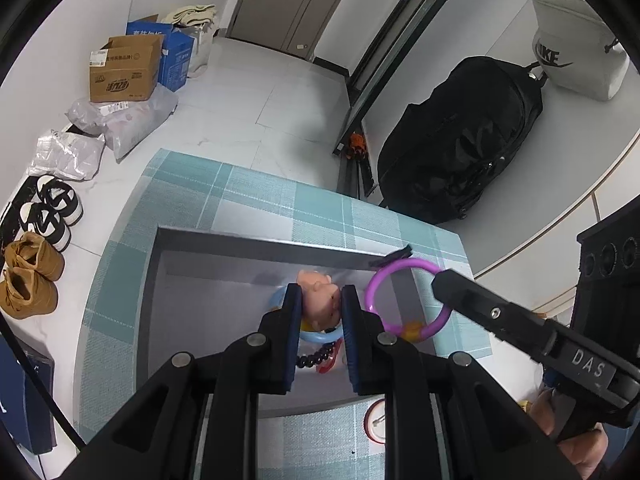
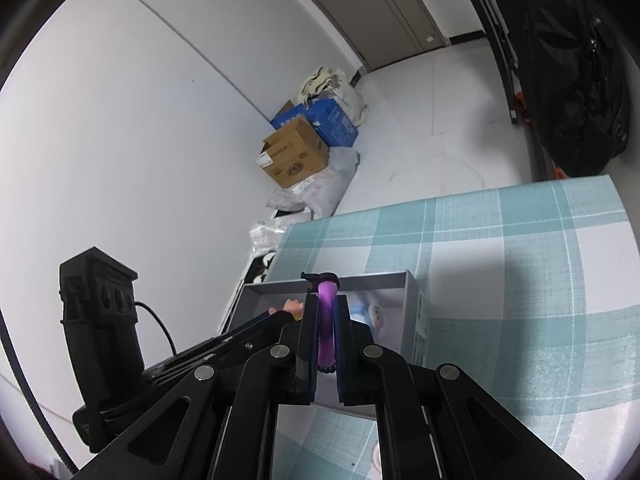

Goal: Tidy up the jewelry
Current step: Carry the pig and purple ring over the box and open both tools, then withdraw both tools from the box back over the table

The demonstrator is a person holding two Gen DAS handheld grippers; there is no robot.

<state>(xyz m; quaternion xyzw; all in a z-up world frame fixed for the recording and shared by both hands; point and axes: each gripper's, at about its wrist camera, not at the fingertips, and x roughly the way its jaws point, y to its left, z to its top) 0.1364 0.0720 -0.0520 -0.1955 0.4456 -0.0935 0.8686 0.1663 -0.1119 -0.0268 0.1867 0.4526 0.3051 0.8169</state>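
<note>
Left gripper (image 1: 321, 300), angled down into the grey tray (image 1: 256, 246), jaws closed on a pink doll-head charm (image 1: 320, 294); right gripper (image 2: 325, 316), reaching level over the tray's right edge, clamps a purple ring (image 1: 400, 298).

Probably a home entryway: shoes (image 1: 40, 256), boxes (image 1: 124, 70), door (image 1: 288, 0).

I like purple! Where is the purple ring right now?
The purple ring is pinched in the right gripper, held over the right end of the grey box, beside the left gripper.
</note>
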